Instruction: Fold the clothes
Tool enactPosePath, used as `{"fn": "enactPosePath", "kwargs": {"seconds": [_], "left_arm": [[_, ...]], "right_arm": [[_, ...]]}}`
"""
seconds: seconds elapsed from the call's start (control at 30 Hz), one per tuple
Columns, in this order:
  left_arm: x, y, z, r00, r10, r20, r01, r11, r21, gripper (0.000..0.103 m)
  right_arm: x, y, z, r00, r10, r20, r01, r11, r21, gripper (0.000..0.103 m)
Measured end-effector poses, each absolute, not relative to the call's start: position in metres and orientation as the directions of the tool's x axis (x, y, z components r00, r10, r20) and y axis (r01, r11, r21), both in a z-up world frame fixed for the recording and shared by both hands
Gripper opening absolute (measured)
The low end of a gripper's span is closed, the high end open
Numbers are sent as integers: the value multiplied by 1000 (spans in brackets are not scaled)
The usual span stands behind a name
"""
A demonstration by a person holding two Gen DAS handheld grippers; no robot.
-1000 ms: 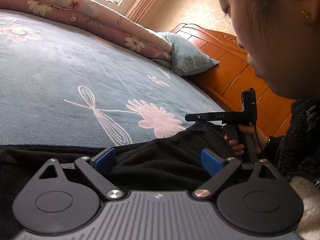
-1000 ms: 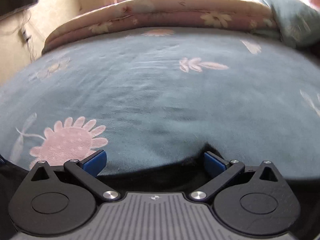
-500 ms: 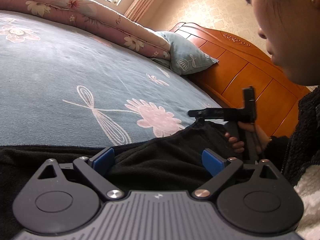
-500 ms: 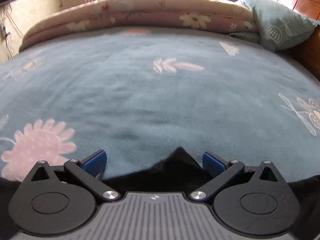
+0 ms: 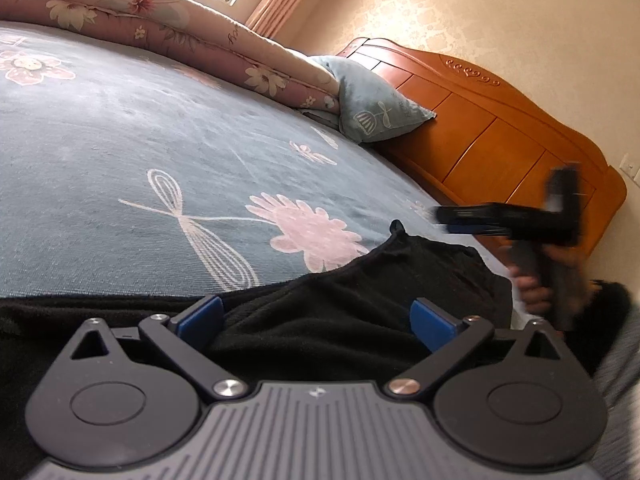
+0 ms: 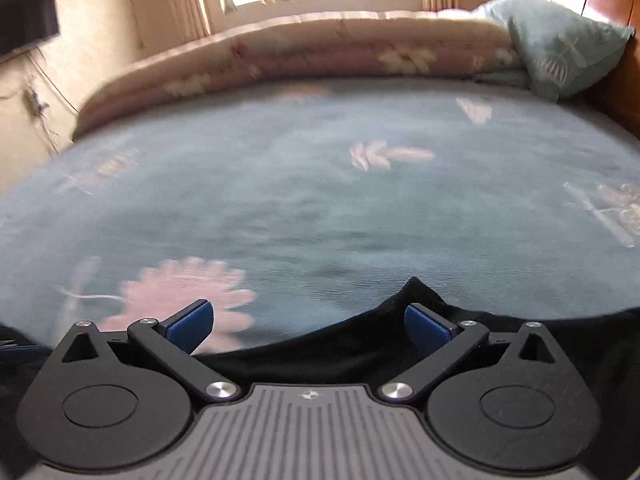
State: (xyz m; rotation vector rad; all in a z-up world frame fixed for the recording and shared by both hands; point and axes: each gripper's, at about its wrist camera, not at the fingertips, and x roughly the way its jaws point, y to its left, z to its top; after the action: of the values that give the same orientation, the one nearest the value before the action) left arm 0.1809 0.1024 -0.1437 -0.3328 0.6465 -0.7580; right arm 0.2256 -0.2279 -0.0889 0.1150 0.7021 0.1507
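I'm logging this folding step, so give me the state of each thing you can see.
black garment: spread flat on the bed, rumpled, not yet folded.
left gripper: jaws opening, cloth between, not pinched.
right gripper: open, holding nothing.
quilt: folded along the far edge.
pillow: propped against the headboard.

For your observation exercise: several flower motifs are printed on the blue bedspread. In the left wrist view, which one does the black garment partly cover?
The big pink many-petalled flower: the black garment overlaps its lower petals; other motifs lie clear.
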Motion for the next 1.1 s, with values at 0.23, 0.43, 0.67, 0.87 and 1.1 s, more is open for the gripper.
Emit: {"fn": "enactPosePath", "kwargs": {"seconds": [0.23,0.43,0.67,0.87,1.1], "left_arm": [[169,78,-100,583,-607,-540,455,794,-402,100],[129,34,-70,607,-390,-693,412,899,-145,100],[103,1,-111,523,-330,-785,463,884,-63,100],[99,0,-118,543,-303,-783,393,916,-82,102],[78,18,-113,561,-308,-768,285,943,-170,102]], "right_arm": [[142,-247,-66,789,173,-590,-35,971,238,103],[124,-254,-115,772,123,-623,29,973,229,103],[123,-250,-149,793,110,-599,-2,984,178,103],[119,-264,-150,819,150,-553,23,956,292,103],[119,-257,-152,821,130,-556,11,970,242,103]]}}
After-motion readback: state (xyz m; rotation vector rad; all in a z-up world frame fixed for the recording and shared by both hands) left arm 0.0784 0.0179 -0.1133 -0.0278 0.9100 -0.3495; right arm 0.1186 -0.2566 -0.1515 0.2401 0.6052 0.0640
